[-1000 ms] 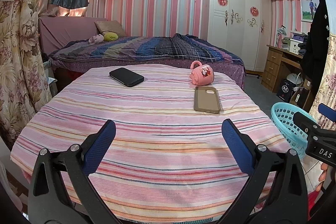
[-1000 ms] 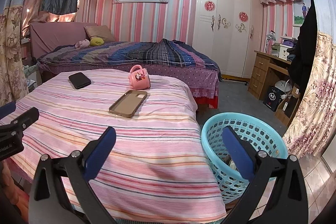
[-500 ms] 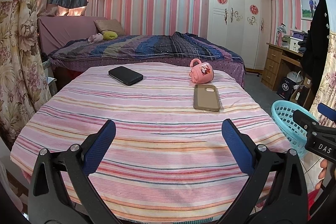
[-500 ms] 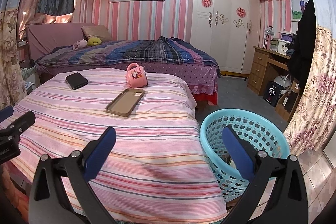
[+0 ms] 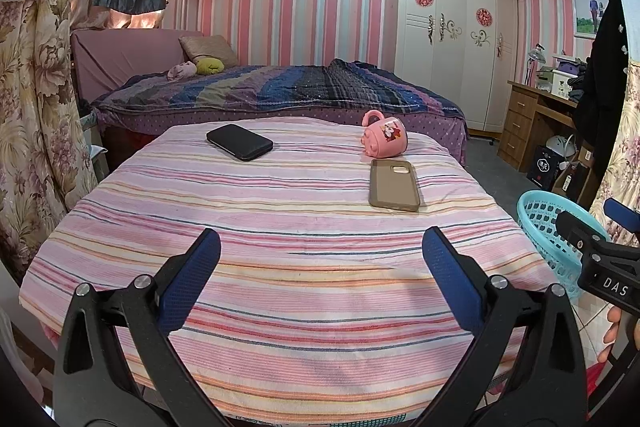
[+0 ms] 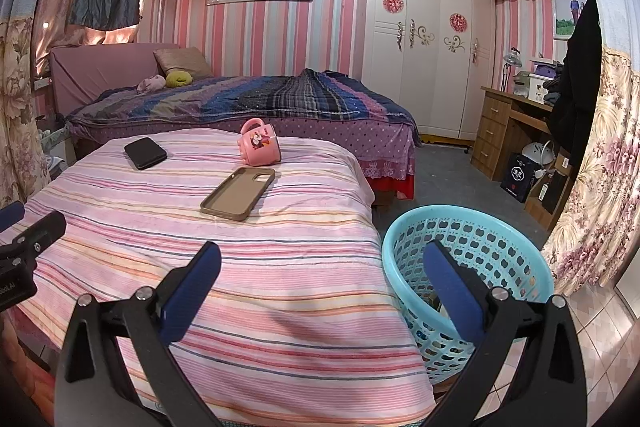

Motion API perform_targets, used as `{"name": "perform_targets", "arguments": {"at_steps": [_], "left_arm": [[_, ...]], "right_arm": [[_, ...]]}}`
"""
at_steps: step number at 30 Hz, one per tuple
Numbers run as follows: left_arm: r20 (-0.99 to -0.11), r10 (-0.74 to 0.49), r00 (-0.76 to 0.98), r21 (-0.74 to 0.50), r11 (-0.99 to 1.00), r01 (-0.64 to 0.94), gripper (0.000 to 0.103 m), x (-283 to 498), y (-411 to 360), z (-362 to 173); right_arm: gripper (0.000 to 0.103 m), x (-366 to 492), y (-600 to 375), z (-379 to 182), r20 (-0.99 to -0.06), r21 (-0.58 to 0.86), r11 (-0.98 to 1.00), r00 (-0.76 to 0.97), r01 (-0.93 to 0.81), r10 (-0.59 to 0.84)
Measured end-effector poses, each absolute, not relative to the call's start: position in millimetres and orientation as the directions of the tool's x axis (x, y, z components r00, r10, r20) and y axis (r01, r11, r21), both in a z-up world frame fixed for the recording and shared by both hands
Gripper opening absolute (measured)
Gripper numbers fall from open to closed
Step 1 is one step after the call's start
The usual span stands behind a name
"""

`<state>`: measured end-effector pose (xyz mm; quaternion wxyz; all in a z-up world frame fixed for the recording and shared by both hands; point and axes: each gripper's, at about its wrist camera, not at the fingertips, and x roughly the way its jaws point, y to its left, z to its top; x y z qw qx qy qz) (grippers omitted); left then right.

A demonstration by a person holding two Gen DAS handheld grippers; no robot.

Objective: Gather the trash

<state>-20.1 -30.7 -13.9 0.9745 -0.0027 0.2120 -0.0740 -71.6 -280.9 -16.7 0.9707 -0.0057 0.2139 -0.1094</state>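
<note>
A turquoise plastic basket (image 6: 472, 251) stands on the floor at the table's right side; its rim (image 5: 540, 215) shows at the right edge of the left wrist view. My left gripper (image 5: 320, 259) hangs open over the near edge of the striped tablecloth (image 5: 280, 227), nothing between its fingers. My right gripper (image 6: 320, 267) is open too, straddling the table's right corner and the basket. On the cloth lie a black phone (image 5: 239, 141), a tan phone case (image 5: 394, 183) and a pink mug (image 5: 385, 138) on its side. No loose trash shows on the table.
A bed with a dark striped blanket (image 5: 280, 87) lies behind the table. A white wardrobe (image 5: 452, 35) and a wooden desk (image 5: 532, 123) line the right wall. Floral curtains (image 5: 28, 107) hang at the left. Boxes (image 6: 520, 175) sit on the floor by the desk.
Both views have shifted only slightly: the right gripper drifted a little, so the basket sits slightly lower and nearer in its frame. Both grippers stay open.
</note>
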Motion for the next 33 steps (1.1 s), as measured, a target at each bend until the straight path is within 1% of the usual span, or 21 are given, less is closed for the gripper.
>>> {"name": "perform_targets", "arguments": {"at_steps": [14,33], "left_arm": [[-0.413,-0.142,0.900,-0.038,0.990,0.139,0.098,-20.6,-30.5,-15.6],[-0.383,-0.134,0.914,-0.023,0.990,0.136,0.098,-26.1,-31.1,-12.8]], "right_arm": [[0.099,-69.7,-281.8,-19.3,-0.412,-0.057,0.975,0.885,0.214,-0.218],[0.099,-69.7,-280.7,-16.9,-0.407,-0.060,0.974,0.886,0.217,-0.222]]}}
